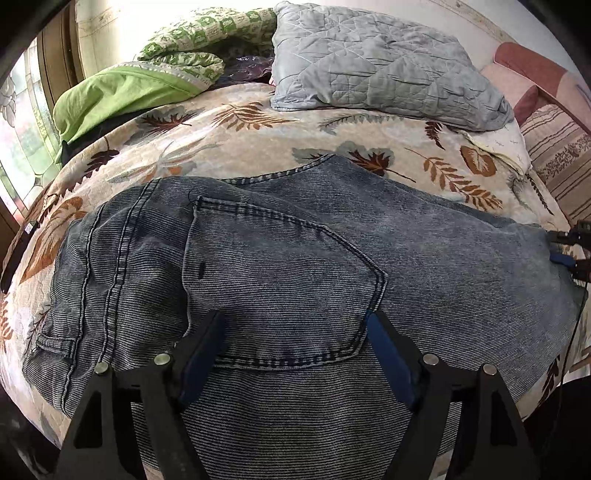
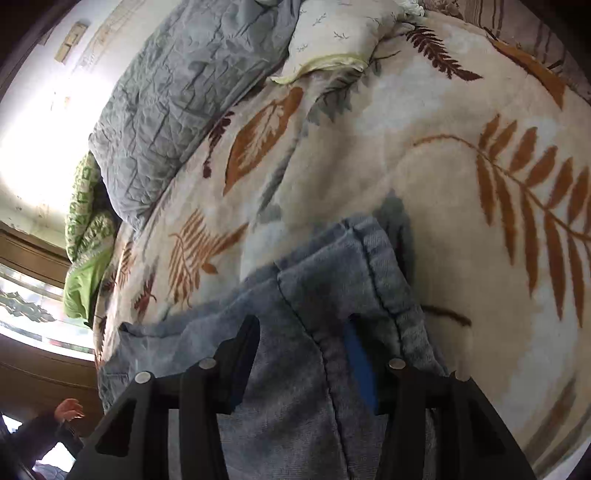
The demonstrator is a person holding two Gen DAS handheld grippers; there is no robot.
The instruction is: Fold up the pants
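- Leaf-print blanket (image 1: 236, 136) covered the bed; everything else placed relative to it
- Grey quilted pillow (image 1: 373, 62) sat at the blanket's far edge, a green patterned quilt (image 1: 155, 70) bunched at its far-left corner, a striped cushion (image 1: 557, 162) off its far-right side
- A pale floral pillow (image 2: 332, 33) lay just beside the grey one, at the blanket's far end in the right wrist view
- Window (image 1: 22, 147) beyond the blanket's left edge, strongly backlit
- Nothing lay on top of the jeans (image 1: 280, 258); they rested flat on the near half of the blanket, back pocket (image 1: 280, 288) facing up, waistband end to the left, legs running right
- Denim faded blue-grey, heavy seams, a few soft creases; leg end doubled over with hem stitching showing (image 2: 369, 266)
- Left gripper (image 1: 295, 332) hovered over the back pocket, jaws spread wide, gripping nothing
- Right gripper (image 2: 303, 332) at the leg end, jaws apart with folded denim between the fingers; can't tell if the pads were pinching the cloth
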